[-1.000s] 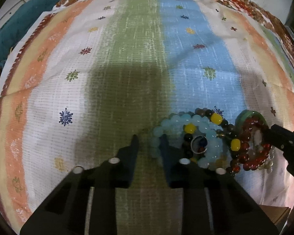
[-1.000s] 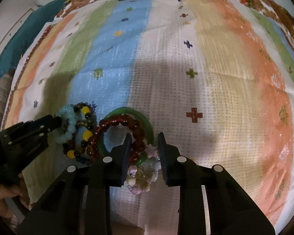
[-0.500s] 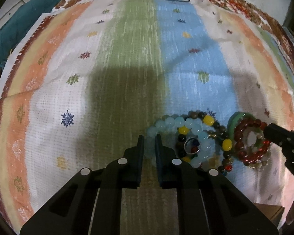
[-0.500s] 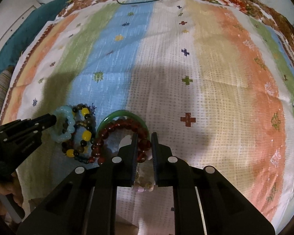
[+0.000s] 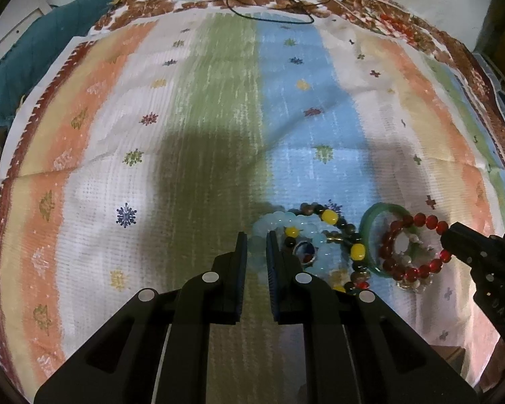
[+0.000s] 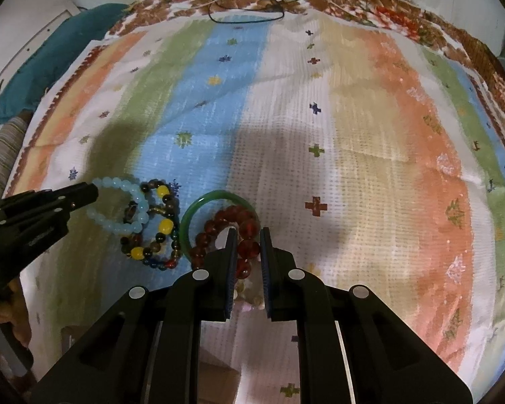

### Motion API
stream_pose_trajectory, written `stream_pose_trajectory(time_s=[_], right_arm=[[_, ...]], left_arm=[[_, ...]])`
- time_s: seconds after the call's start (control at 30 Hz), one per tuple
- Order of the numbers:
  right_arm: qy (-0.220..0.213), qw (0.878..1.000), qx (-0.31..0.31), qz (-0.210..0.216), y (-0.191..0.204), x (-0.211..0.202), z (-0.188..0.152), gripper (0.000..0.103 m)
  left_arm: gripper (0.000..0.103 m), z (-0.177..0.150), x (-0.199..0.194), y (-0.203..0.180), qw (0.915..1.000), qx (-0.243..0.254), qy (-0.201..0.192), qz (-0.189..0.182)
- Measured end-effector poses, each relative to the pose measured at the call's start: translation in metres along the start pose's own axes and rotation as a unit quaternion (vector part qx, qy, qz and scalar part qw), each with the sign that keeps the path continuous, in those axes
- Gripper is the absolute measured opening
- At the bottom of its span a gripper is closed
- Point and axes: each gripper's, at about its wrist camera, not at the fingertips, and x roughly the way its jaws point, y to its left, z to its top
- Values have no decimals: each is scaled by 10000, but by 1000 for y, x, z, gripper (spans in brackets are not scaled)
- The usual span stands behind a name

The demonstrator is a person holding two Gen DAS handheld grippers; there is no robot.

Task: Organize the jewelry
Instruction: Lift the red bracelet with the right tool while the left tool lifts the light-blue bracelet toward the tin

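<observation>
In the left wrist view my left gripper is shut on a pale blue bead bracelet, pinching its left side. Inside that loop lies a small ring, and a dark bead bracelet with yellow beads overlaps it. In the right wrist view my right gripper is shut on a dark red bead bracelet, which rests across a green bangle. A pale pink and white bead bracelet shows below the pads. The left gripper reaches in from the left edge there.
Everything lies on a striped cloth with small woven motifs and a brown flowered border. A black cord loops at the far edge. Teal fabric sits at the far left. A hand holds the left gripper.
Both grippers went from apart to shut, the left on the pale blue bracelet and the right on the red one. Both have risen a little; the red bracelet has lifted off the pile.
</observation>
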Motion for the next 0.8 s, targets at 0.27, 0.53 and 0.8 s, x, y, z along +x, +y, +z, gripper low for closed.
stream_pose_trajectory(time_s=[0.27, 0.53, 0.8], right_arm=[[-146, 9998, 96, -28, -4, -14, -4, 14], [-372, 9992, 111, 74, -3, -37, -9, 14], [-609, 9981, 9, 40, 4, -61, -16, 14]], left_arm=[[11, -2, -15, -10, 9999, 81, -130, -33], [11, -3, -37, -17, 9993, 75, -298, -218], [11, -11, -59, -21, 9987, 156, -461, -162]])
